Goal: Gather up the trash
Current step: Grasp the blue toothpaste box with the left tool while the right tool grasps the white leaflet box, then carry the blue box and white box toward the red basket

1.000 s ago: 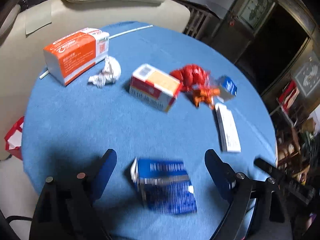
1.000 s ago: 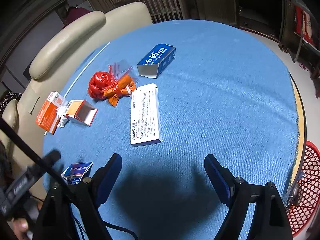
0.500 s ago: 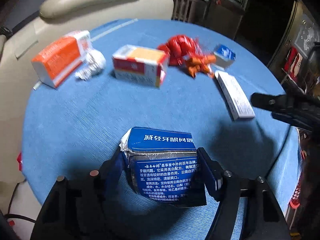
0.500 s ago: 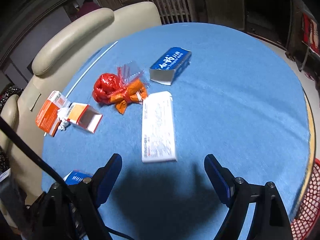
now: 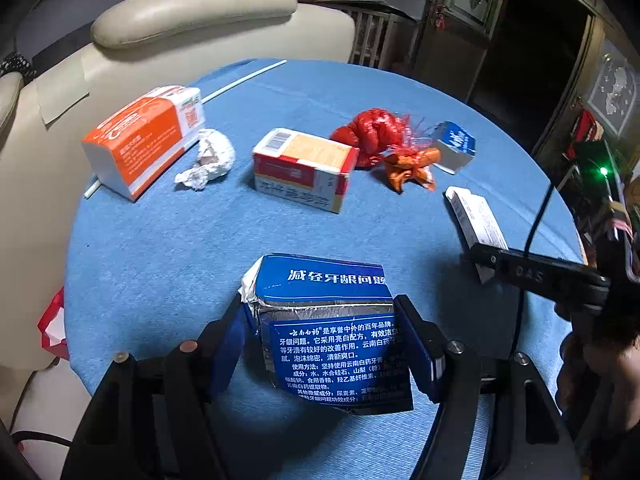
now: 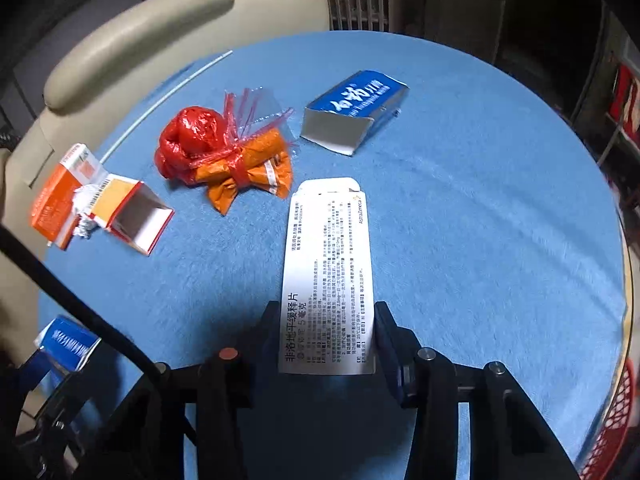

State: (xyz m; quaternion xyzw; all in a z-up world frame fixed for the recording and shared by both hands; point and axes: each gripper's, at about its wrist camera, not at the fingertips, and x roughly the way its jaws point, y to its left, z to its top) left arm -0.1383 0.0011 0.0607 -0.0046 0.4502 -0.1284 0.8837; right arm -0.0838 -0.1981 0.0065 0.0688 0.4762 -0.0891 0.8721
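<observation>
You were at the pick-up step of the collection, with 2 pieces of trash in hand at once. Your left gripper was pinching the torn blue toothpaste box across its width, its fingers pressed on the 2 side walls, the box sticking out forward from between them above the near edge of the blue desk. Your right gripper was closed on the near end of the flat white medicine box, whose far end reached out towards the middle of the desk; whether that far end was resting on the cloth or lifted I could not tell.

As I judge it, the next move called for carrying both boxes off the desk to a bin, possibly the red mesh basket low at the right edge, while keeping the grip firm, since thin card crushes and can slip.

Left on the desk, well apart from both grippers, were the orange box at the far left with the crumpled white paper just beside it, the open red-and-yellow box near the middle, the red and orange plastic bundle, and a second blue box far right.
</observation>
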